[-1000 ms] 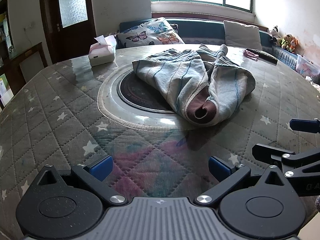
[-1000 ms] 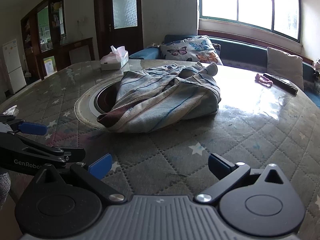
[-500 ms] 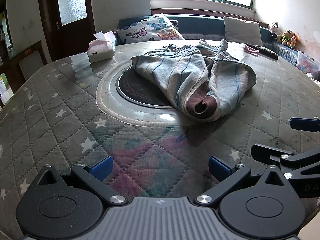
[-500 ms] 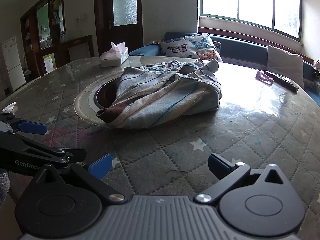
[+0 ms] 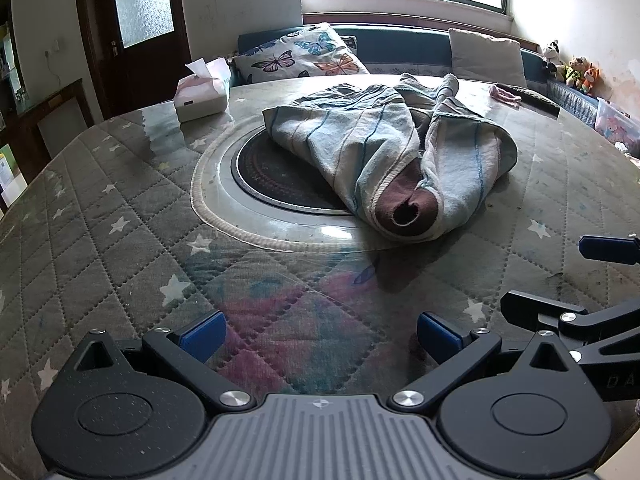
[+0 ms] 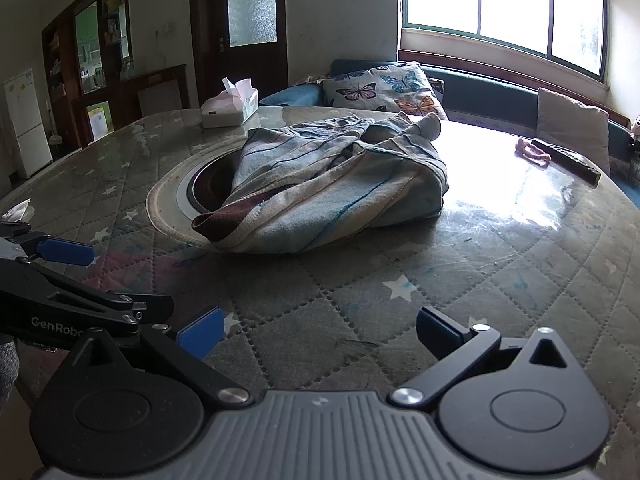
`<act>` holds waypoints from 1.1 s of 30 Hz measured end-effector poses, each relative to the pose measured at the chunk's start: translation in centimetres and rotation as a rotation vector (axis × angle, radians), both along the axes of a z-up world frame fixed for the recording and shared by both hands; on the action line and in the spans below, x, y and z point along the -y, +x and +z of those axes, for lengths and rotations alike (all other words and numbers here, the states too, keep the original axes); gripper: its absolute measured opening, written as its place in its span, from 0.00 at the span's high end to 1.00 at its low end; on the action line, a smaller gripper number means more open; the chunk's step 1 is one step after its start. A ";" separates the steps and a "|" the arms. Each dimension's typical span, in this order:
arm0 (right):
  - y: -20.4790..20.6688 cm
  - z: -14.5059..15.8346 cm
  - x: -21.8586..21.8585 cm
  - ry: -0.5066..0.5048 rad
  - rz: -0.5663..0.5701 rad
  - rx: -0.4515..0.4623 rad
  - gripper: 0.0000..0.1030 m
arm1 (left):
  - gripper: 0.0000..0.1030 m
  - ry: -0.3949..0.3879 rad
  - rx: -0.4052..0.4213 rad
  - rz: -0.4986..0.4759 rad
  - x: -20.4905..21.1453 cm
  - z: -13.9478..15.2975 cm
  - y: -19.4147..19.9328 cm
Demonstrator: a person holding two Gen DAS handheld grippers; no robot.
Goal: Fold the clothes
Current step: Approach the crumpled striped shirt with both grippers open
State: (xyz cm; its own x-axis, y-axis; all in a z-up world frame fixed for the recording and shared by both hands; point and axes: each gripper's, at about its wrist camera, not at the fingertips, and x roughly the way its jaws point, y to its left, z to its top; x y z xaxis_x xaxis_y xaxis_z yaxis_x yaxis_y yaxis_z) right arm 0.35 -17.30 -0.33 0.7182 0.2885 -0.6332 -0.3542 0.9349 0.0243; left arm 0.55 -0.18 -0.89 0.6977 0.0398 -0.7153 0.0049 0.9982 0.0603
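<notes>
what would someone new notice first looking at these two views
The crumpled blue-striped garment heaped in the middle of the round quilted table, partly over the dark round inset, its brown cuff pointing at the cameras. Next, the open left claw and open right claw, both empty, short of the cloth. A tissue box sits at the far left edge.

A lived-in home: a window bench (image 5: 400, 46) with a butterfly cushion (image 5: 304, 56), soft toys (image 5: 576, 70) in the corner, a tissue box (image 6: 230, 108), a white fridge (image 6: 24, 120), a wooden glazed door (image 6: 240, 28).
</notes>
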 end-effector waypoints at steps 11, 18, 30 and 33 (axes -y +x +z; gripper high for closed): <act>0.6 -0.2 0.0 0.003 0.007 -0.012 0.00 | 0.00 0.004 -0.007 0.004 0.0 -0.1 0.7; 1.1 -0.3 -0.2 0.000 0.012 -0.017 0.00 | 0.00 0.006 -0.007 0.008 -0.2 0.0 1.2; 2.1 -0.3 -0.3 -0.002 0.017 -0.028 0.00 | 0.00 0.011 -0.005 0.007 -0.3 0.3 2.2; 2.4 -0.2 -0.3 -0.003 0.017 -0.031 0.00 | 0.00 0.012 -0.005 0.005 -0.3 0.3 2.4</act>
State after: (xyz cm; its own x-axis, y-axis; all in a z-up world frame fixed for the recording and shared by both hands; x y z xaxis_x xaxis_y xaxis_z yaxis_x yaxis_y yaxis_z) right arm 2.79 -17.00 -0.57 0.6935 0.2988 -0.6556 -0.3692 0.9288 0.0328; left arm 2.97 0.13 -0.58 0.6941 0.0520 -0.7179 0.0004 0.9974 0.0726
